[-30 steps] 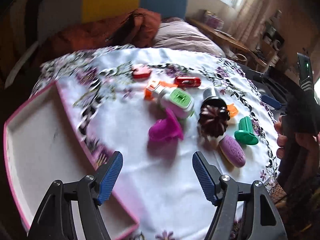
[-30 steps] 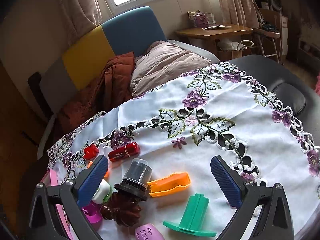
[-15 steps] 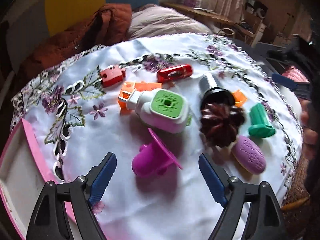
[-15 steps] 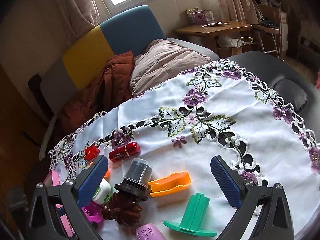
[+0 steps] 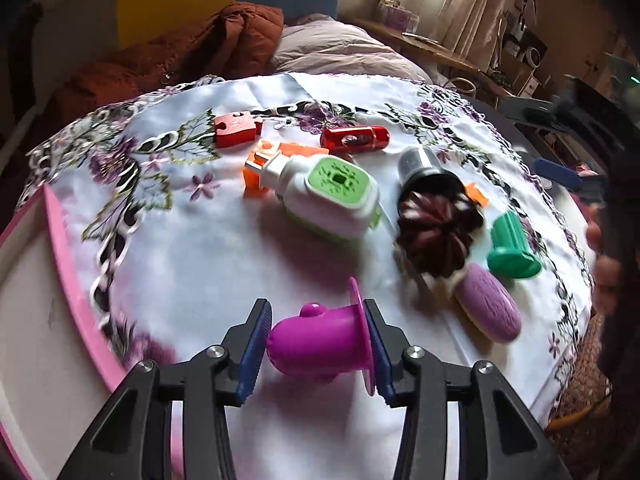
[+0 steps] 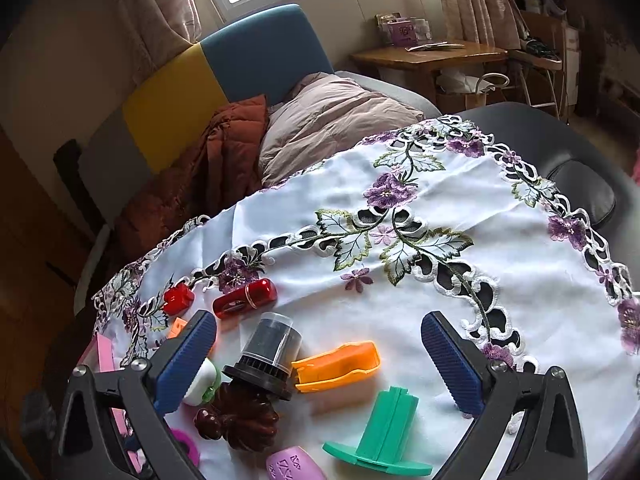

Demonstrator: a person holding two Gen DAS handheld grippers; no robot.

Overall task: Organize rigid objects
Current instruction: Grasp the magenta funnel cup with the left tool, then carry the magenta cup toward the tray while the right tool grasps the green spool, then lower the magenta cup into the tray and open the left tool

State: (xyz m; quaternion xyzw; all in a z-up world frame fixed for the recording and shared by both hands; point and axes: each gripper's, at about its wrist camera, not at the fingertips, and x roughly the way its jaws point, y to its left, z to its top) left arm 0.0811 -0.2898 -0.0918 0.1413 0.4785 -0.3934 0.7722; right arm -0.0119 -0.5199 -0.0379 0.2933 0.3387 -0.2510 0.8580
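Jaws of the left gripper (image 5: 316, 344) are closing on the magenta toy (image 5: 320, 340), its long axis lying crosswise between them, while the right gripper (image 6: 320, 360) is hanging open farther off.

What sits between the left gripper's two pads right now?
The magenta flanged piece lies between the left gripper pads, jaws closing on it, both pads against it. Seen in the left wrist view.
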